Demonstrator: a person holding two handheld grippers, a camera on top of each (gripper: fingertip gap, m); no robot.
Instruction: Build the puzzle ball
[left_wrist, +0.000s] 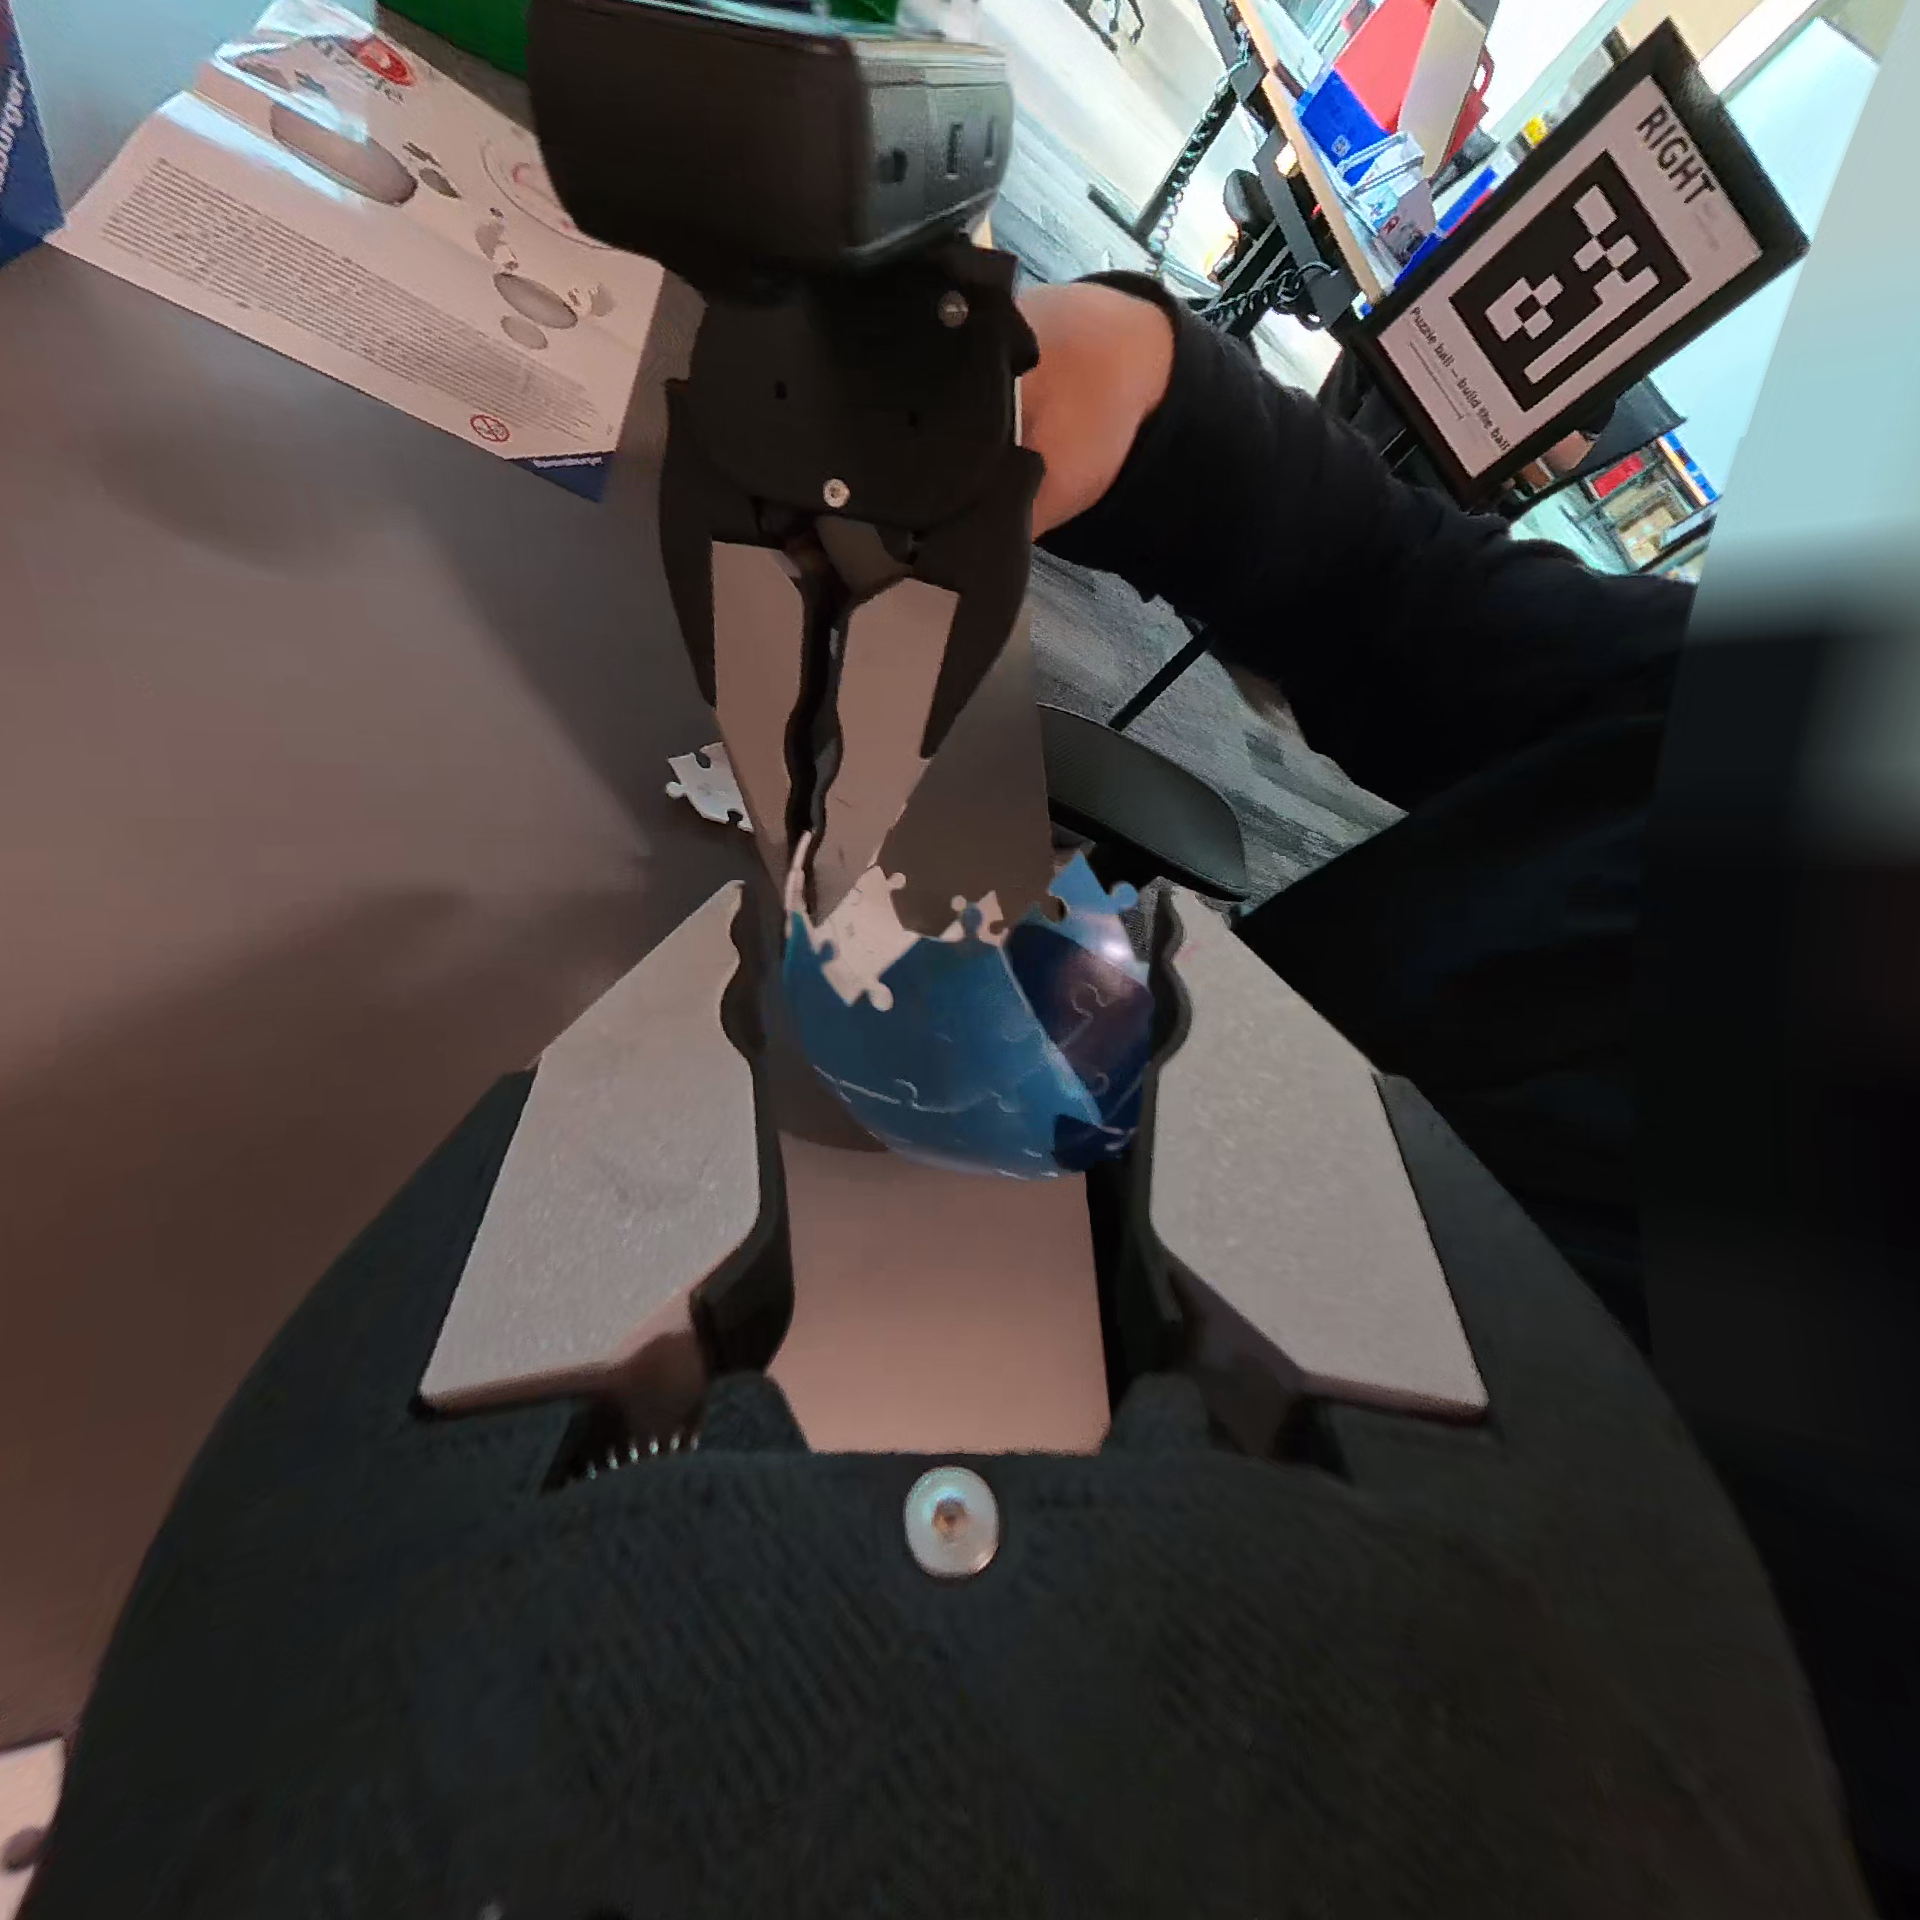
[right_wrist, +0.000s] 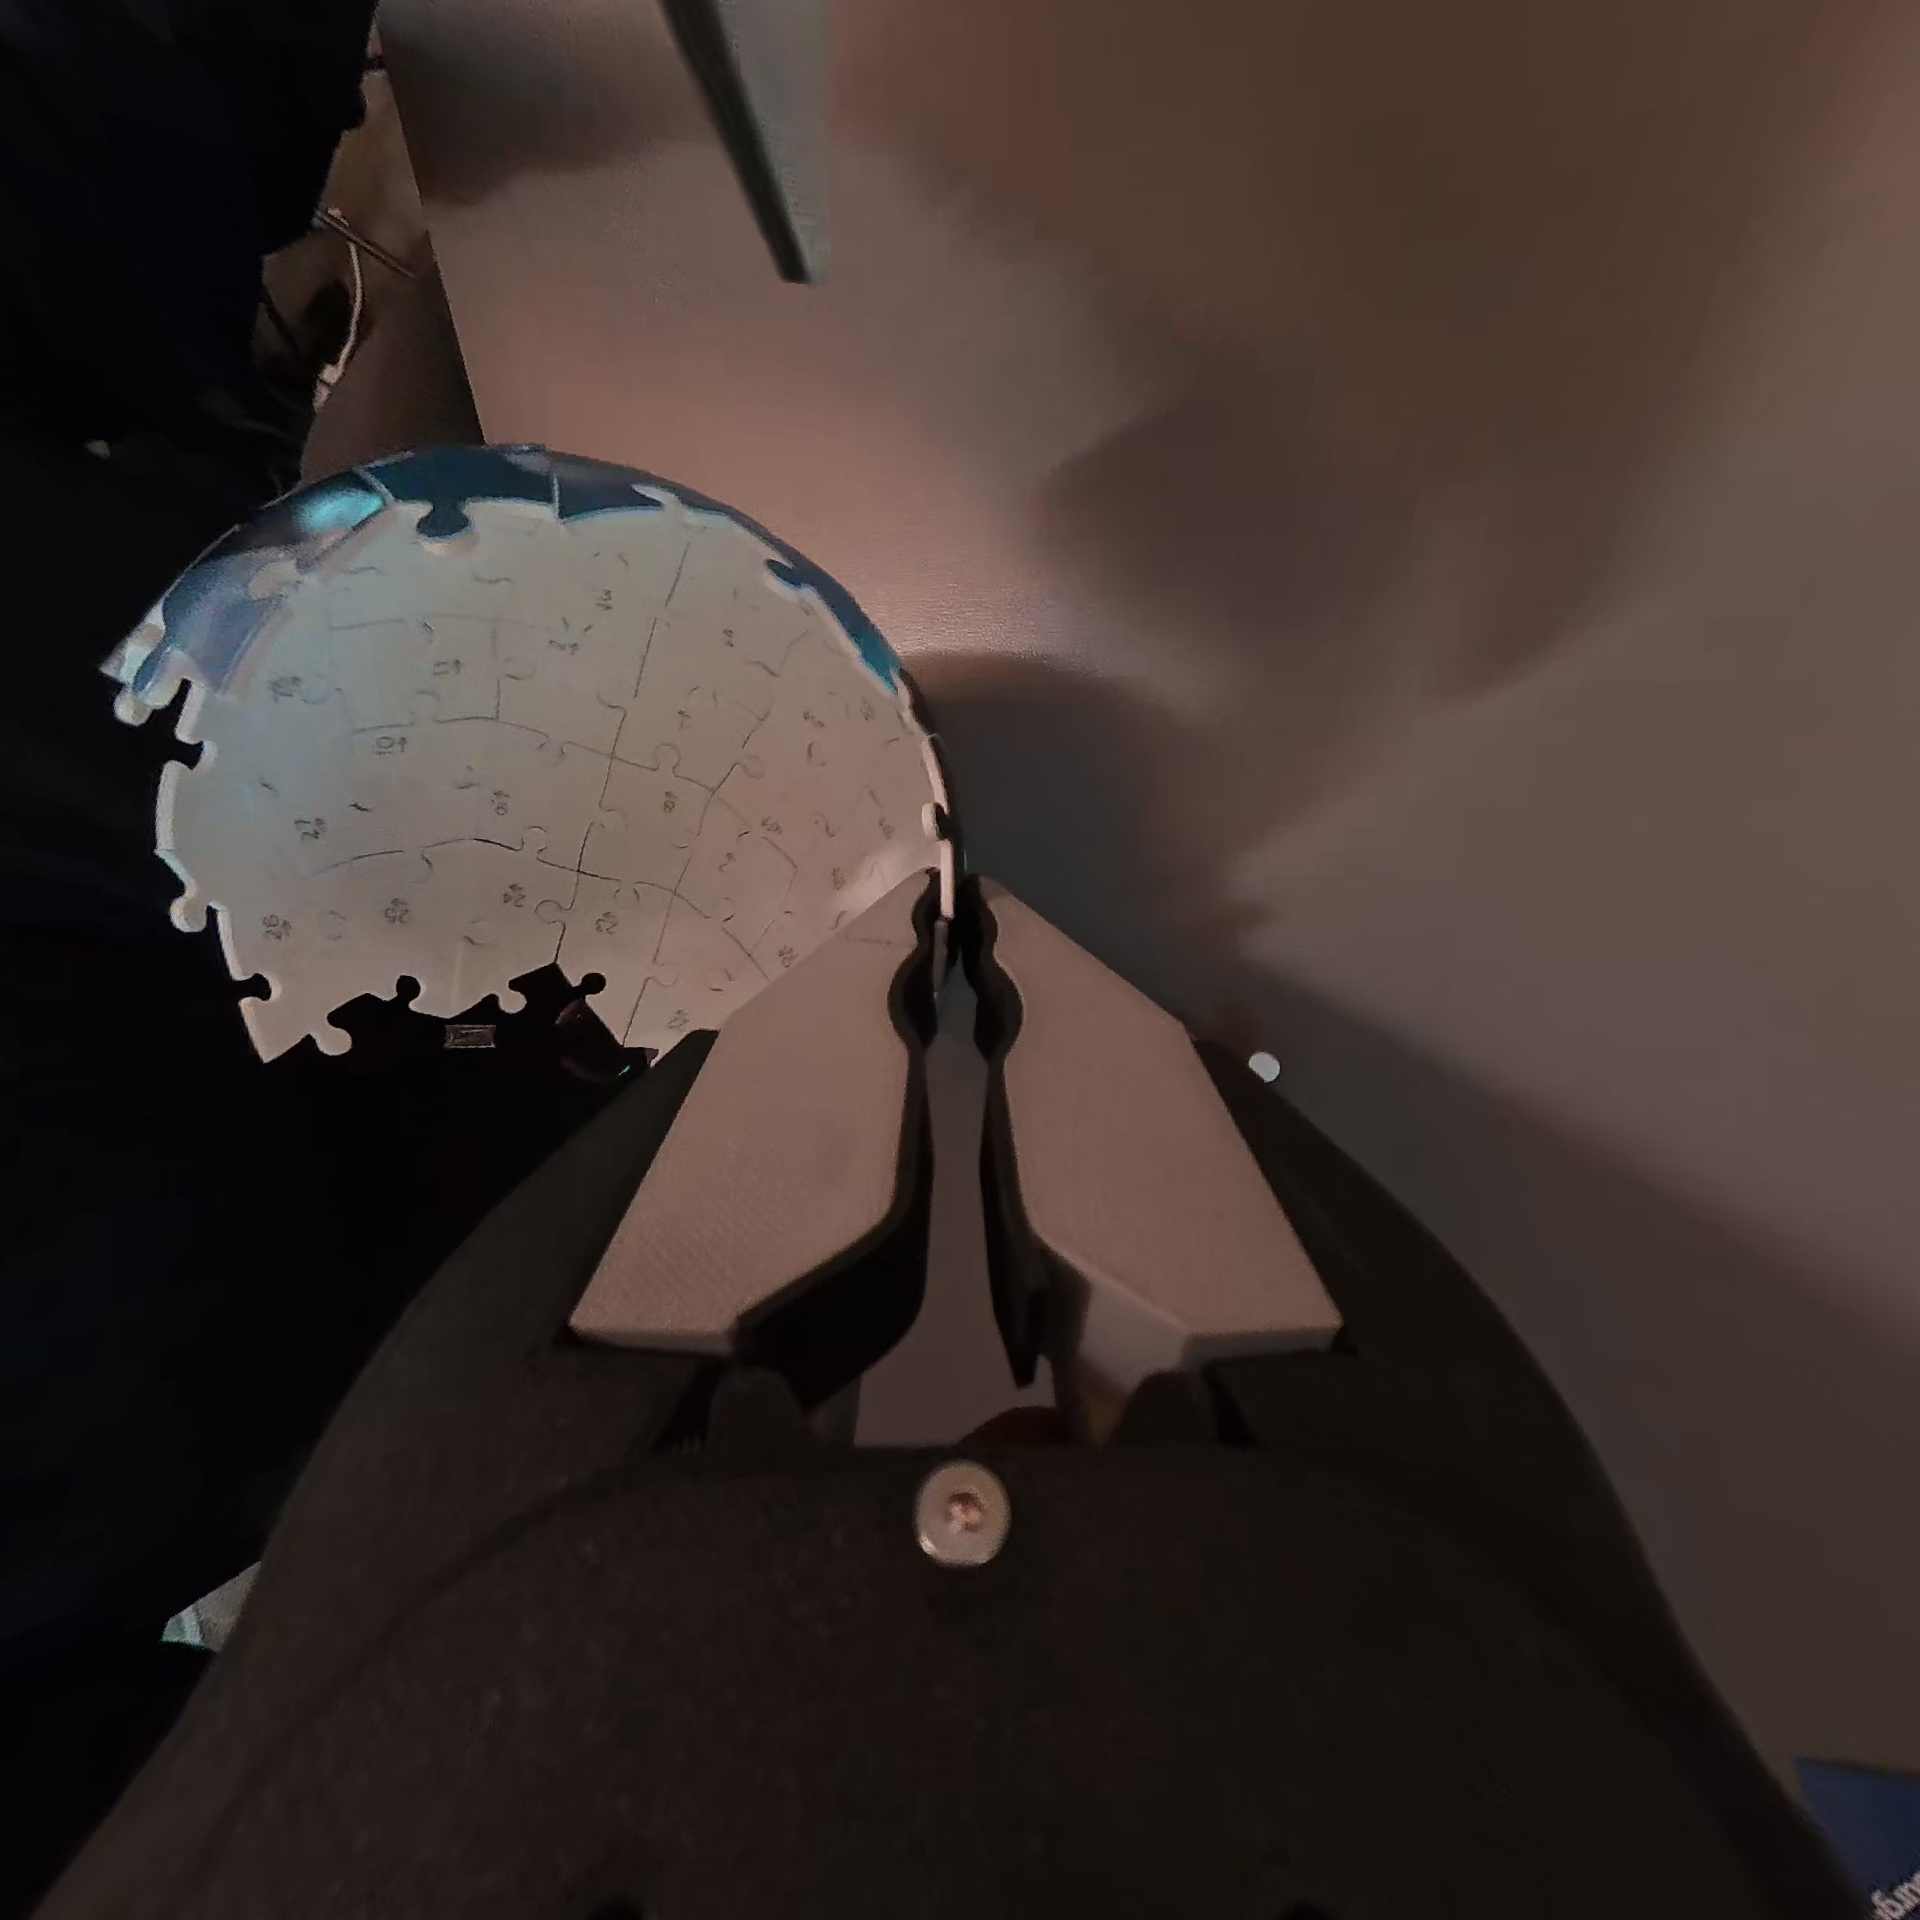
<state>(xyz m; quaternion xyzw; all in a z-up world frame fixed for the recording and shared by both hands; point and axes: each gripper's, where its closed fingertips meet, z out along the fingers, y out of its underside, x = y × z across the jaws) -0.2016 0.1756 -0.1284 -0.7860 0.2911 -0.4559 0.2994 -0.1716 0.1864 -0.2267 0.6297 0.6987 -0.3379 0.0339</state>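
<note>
Pinching the jagged rim of the half-built blue puzzle ball shell (right_wrist: 540, 769), the right gripper (right_wrist: 951, 914) has its grey fingers almost fully closed on the thin curved wall, one inside against the white numbered face and one outside; that grip looks meant to keep the open bowl steady and turned so further pieces can go in along the edge; the left gripper (left_wrist: 951, 997) stands wide apart, its fingers flanking the shell's blue outer side without clearly touching it, holding nothing, probably ready to brace it; the shell sits at the near edge of the grey-brown desk (left_wrist: 260, 727); a loose white puzzle piece (left_wrist: 707, 779) lies just beyond; a printed instruction sheet (left_wrist: 343, 249) rests farther back.
</note>
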